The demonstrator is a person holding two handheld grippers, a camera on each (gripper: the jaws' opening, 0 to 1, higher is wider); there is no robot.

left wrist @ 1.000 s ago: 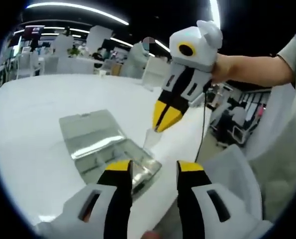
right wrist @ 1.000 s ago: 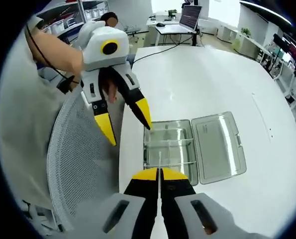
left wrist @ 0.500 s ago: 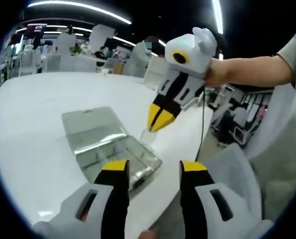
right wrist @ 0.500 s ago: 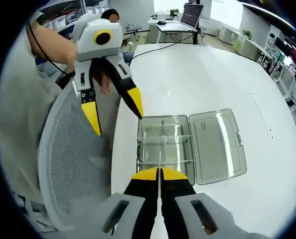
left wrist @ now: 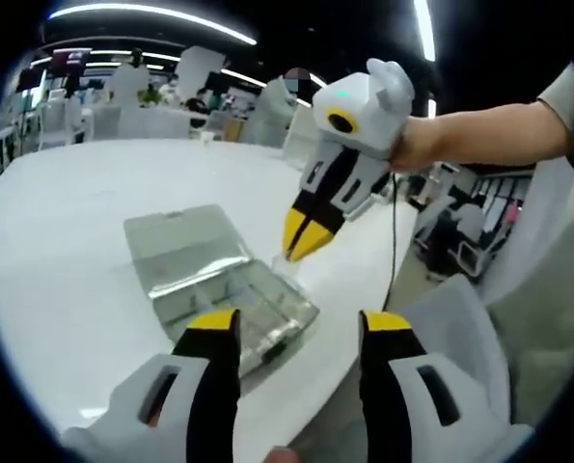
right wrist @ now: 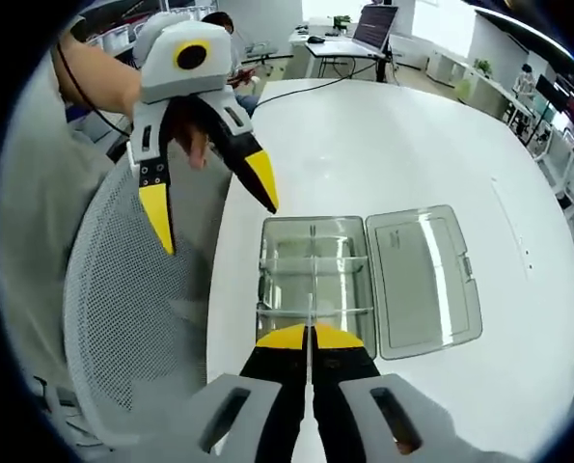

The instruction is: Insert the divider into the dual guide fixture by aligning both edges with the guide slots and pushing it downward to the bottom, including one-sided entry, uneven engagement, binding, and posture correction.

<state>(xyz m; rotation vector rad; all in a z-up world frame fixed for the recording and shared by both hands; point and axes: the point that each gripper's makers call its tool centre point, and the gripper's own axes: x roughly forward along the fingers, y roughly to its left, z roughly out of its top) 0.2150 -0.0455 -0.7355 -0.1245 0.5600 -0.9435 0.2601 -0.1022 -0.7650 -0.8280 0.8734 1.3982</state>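
My right gripper (right wrist: pixel 309 338) is clamped on the thin clear divider (right wrist: pixel 310 313), holding it upright above the open clear fixture box (right wrist: pixel 313 280) on the white table (right wrist: pixel 383 154). My left gripper (left wrist: pixel 287 333) hangs nearby, jaws spread and holding nothing.

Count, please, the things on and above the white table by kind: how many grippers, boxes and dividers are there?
Grippers: 2, left gripper open, right gripper shut on the divider
Clear boxes with open lid: 1, clear box on the white table
Dividers held: 1, thin clear divider
Total: 4
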